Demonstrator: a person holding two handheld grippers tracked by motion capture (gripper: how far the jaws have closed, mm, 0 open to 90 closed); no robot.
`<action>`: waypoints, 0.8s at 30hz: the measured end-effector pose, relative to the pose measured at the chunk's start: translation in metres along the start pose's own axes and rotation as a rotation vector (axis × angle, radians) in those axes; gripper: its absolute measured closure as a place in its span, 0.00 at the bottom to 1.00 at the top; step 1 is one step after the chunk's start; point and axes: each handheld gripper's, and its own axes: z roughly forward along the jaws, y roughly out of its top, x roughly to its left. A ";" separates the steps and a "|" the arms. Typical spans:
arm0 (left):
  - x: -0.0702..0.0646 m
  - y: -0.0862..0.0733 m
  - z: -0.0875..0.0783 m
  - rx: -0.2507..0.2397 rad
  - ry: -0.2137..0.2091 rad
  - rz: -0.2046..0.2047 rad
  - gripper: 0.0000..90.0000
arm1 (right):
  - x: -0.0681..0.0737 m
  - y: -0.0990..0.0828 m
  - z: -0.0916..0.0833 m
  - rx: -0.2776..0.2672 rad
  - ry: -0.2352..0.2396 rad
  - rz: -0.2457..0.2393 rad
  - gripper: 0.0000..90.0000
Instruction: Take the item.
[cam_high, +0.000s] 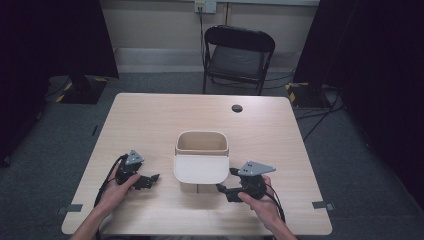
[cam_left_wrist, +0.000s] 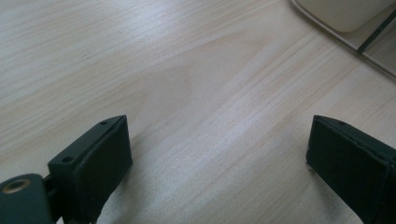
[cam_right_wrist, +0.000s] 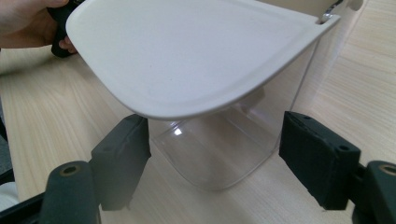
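Table (cam_high: 150, 115) bears one container (cam_high: 202, 142), one open lid (cam_high: 201, 169); two hand-held grippers, both wide, empty.

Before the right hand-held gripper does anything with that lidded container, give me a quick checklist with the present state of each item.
1. Container upright on the table: ok.
2. Lid seated shut: not ok; it is tipped open, overhanging the clear wall on the near side.
3. Right hand-held gripper lined up with the container: ok; its jaws stand on either side of the clear wall, under the lid's edge.
4. Right pads pressing on anything: not ok; gaps show on both sides.
5. Left hand-held gripper free: ok; jaws open over bare table.
6. Container contents: cannot tell.
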 end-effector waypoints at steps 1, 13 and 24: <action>0.000 0.000 0.000 0.001 0.000 0.001 0.07 | 0.001 0.000 0.002 0.004 -0.002 -0.005 0.28; 0.000 0.000 0.000 0.000 0.000 0.001 0.07 | 0.002 0.003 0.005 -0.020 -0.004 -0.009 0.24; 0.000 0.000 0.000 -0.001 0.000 -0.001 0.07 | 0.002 0.004 0.004 -0.031 0.002 -0.013 0.23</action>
